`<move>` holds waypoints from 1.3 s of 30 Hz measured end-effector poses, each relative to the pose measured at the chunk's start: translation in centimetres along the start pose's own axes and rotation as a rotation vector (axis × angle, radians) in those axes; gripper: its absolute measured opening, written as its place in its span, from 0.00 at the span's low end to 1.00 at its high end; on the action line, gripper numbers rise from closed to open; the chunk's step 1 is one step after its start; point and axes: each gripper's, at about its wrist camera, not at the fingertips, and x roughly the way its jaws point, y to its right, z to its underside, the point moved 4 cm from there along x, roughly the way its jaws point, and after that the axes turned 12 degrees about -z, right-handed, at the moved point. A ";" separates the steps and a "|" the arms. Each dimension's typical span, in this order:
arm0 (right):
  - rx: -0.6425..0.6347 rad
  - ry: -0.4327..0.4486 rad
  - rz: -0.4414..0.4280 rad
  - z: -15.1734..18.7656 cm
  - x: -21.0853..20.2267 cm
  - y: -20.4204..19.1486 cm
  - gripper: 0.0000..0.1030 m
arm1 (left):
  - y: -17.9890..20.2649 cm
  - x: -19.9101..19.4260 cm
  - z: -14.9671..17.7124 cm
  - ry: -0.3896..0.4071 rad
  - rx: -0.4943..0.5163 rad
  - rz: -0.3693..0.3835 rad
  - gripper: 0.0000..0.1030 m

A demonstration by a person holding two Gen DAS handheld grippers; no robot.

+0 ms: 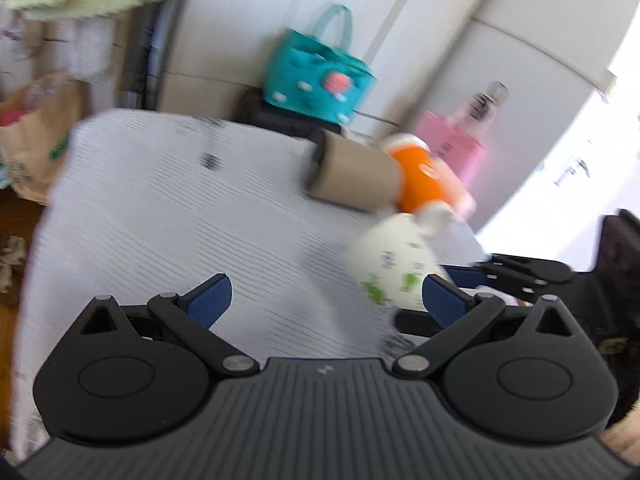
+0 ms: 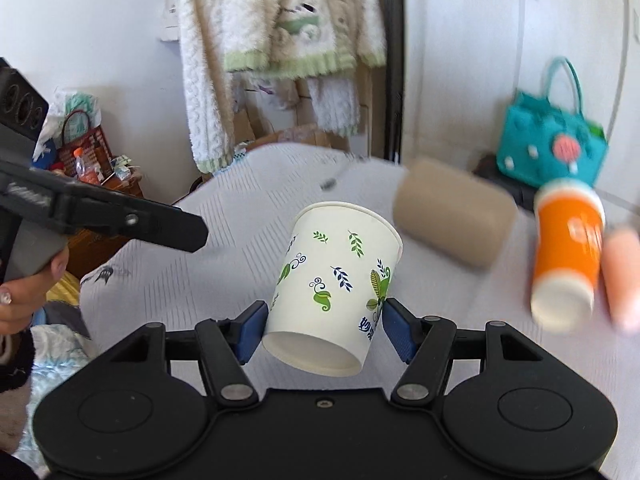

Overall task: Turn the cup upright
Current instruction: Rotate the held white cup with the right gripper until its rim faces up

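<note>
A white paper cup (image 2: 334,288) with green leaf prints sits between the blue pads of my right gripper (image 2: 324,330), which is shut on its lower part. The cup is lifted off the bed, tilted, rim up and away, base toward the camera. In the left wrist view the same cup (image 1: 390,264) shows blurred at the right, held by the right gripper's fingers (image 1: 464,276). My left gripper (image 1: 326,300) is open and empty above the striped bed cover (image 1: 180,220). It also shows at the left of the right wrist view (image 2: 160,228).
On the bed lie a brown cardboard tube (image 2: 452,220), an orange-and-white cup (image 2: 566,252) and a pink cylinder (image 2: 622,276). A teal bag (image 2: 552,148) stands by the wall. A robe (image 2: 276,40) hangs behind; a basket (image 2: 86,152) is at the left.
</note>
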 end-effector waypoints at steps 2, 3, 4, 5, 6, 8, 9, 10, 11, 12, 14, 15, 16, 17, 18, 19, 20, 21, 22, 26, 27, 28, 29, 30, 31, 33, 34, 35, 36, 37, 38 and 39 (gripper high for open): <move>0.038 0.002 -0.008 1.3 -0.4 0.6 0.66 | 1.6 0.5 0.7 -0.024 0.011 0.022 1.00; 0.052 0.006 -0.008 1.8 -0.6 0.9 0.66 | 2.4 0.8 1.1 -0.034 0.017 0.030 1.00; 0.061 0.009 -0.003 2.2 -0.8 1.3 0.66 | 3.0 1.1 1.3 -0.043 0.025 0.042 1.00; 0.069 0.011 0.003 2.6 -0.9 1.6 0.66 | 3.6 1.4 1.4 -0.053 0.030 0.054 1.00; 0.079 0.013 0.008 3.0 -1.0 1.9 0.66 | 4.3 1.8 1.7 -0.065 0.032 0.066 1.00; 0.098 0.011 0.008 3.7 -1.2 2.5 0.66 | 5.1 2.8 1.8 -0.092 0.030 0.085 1.00; 0.107 0.008 0.010 3.9 -1.2 2.8 0.66 | 5.4 3.3 1.8 -0.105 0.025 0.092 1.00; 0.113 0.006 0.014 4.1 -1.3 3.1 0.66 | 5.7 3.8 1.8 -0.118 0.019 0.097 1.00; 0.117 0.004 0.017 4.3 -1.3 3.4 0.66 | 5.9 4.2 1.9 -0.131 0.015 0.104 1.00; 0.121 0.003 0.020 4.5 -1.3 3.7 0.66 | 6.1 4.6 1.9 -0.143 0.011 0.110 1.00; 0.135 -0.002 0.016 4.8 -1.4 4.2 0.66 | 6.3 5.5 2.0 -0.166 0.001 0.120 1.00; 0.143 -0.002 0.012 4.8 -1.4 4.5 0.66 | 6.5 6.0 1.9 -0.176 -0.005 0.124 1.00; 0.152 -0.001 0.013 4.9 -1.4 4.7 0.66 | 6.6 6.4 1.9 -0.185 -0.013 0.129 1.00; 0.160 -0.001 0.015 5.0 -1.5 5.0 0.67 | 6.8 6.8 1.9 -0.194 -0.020 0.134 1.00; 0.163 0.001 0.008 5.1 -1.5 5.2 0.67 | 6.9 7.3 1.7 -0.201 -0.026 0.140 1.00; 0.164 0.003 -0.003 5.1 -1.5 5.3 0.68 | 7.1 7.7 1.7 -0.205 -0.029 0.147 1.00; 0.169 0.001 -0.015 5.0 -1.6 5.4 0.75 | 7.3 7.9 1.7 -0.208 -0.031 0.152 1.00; 0.174 0.000 -0.032 5.0 -1.7 5.7 0.78 | 7.5 8.3 1.6 -0.210 -0.032 0.155 1.00; 0.179 0.003 -0.049 4.9 -1.9 6.0 0.81 | 7.7 8.5 1.6 -0.210 -0.032 0.158 1.00; 0.188 -0.007 -0.110 4.3 -2.0 7.1 0.81 | 7.8 9.6 1.5 -0.225 -0.049 0.177 0.97; 0.191 -0.023 -0.136 4.1 -1.8 7.3 0.81 | 7.8 9.9 1.5 -0.235 -0.053 0.192 0.95; 0.195 -0.047 -0.176 4.0 -1.5 7.5 0.81 | 7.7 10.1 1.5 -0.244 -0.064 0.205 0.93; 0.200 -0.069 -0.221 3.8 -1.3 7.8 0.81 | 7.7 10.3 1.4 -0.251 -0.077 0.212 0.89; 0.207 -0.080 -0.249 3.8 -1.1 8.1 0.81 | 7.6 10.6 1.4 -0.255 -0.081 0.215 0.83; 0.219 -0.076 -0.252 3.8 -1.0 8.4 0.81 | 7.7 10.7 1.4 -0.256 -0.079 0.218 0.81; 0.229 -0.084 -0.260 3.8 -0.8 9.0 0.81 | 7.6 10.9 1.3 -0.249 -0.081 0.218 0.71; 0.234 -0.083 -0.262 3.8 -0.7 9.2 0.80 | 7.6 10.9 1.2 -0.244 -0.077 0.217 0.68; 0.235 -0.083 -0.267 3.9 -0.6 9.3 0.75 | 7.7 10.9 1.2 -0.240 -0.072 0.213 0.63; 0.235 -0.083 -0.275 4.0 -0.5 9.3 0.73 | 7.6 10.9 1.2 -0.235 -0.078 0.210 0.59; 0.243 -0.079 -0.294 4.1 -0.4 9.4 0.71 | 7.4 10.8 1.2 -0.227 -0.092 0.206 0.58; 0.244 -0.074 -0.292 4.1 -0.4 9.4 0.71 | 7.3 10.8 1.2 -0.220 -0.103 0.210 0.58; 0.231 -0.070 -0.288 4.1 -0.5 9.4 0.71 | 7.2 10.7 1.2 -0.211 -0.113 0.216 0.57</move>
